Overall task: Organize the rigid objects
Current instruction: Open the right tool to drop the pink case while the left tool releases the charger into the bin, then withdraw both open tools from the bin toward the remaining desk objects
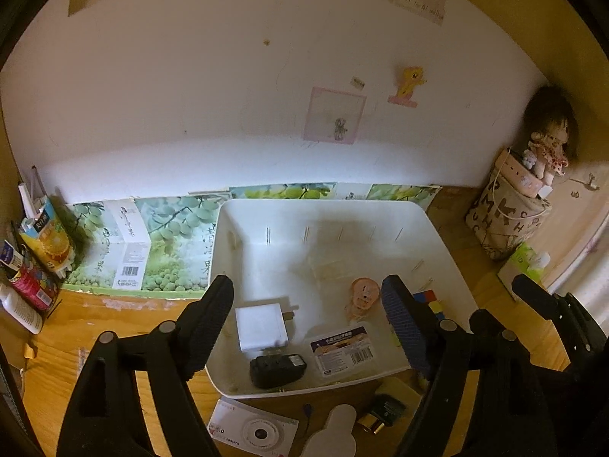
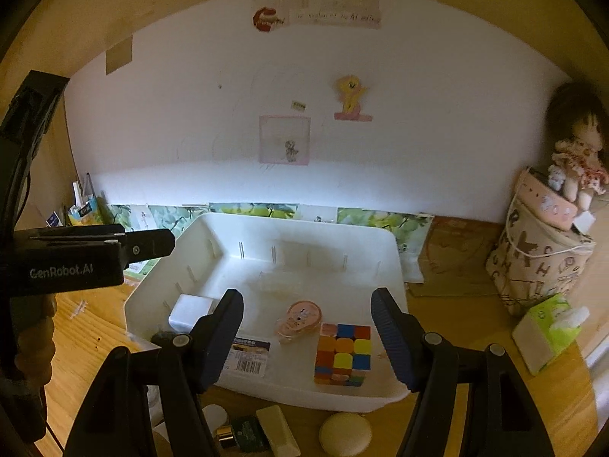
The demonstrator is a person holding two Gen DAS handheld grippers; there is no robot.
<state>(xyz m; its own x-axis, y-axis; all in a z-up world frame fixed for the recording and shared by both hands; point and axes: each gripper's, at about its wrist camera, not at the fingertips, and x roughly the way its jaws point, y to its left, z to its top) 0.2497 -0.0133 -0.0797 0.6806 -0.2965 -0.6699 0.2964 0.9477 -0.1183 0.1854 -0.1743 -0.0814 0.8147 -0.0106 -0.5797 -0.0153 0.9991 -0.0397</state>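
So right now I'm hovering both grippers over the near edge of the white plastic bin [image 1: 437, 228] on the wooden desk [image 1: 114, 323]. The left gripper [image 1: 308, 320] is sitting wide open with nothing between its fingers, and the right gripper [image 2: 307, 337] is doing the same, gaping open and empty.

Inside the bin I'm seeing a white charger cube [image 1: 260, 327], a black power adapter [image 1: 277, 370] just in front of it against the near wall, a labelled flat packet [image 1: 344, 350] beside that, a pink correction tape dispenser [image 2: 298, 321] near the middle, and a Rubik's cube [image 2: 343, 354] standing at the bin's near right corner.

Outside the bin, just in front of its near wall, a white camera box [image 1: 253, 432], a small dark box [image 2: 249, 434], a pale eraser-looking block [image 2: 278, 432] and a round cream case [image 2: 345, 434] are lying on the desk. A doll [image 2: 578, 163] is perching on a printed bag [image 2: 540, 262], well off to the bin's right.
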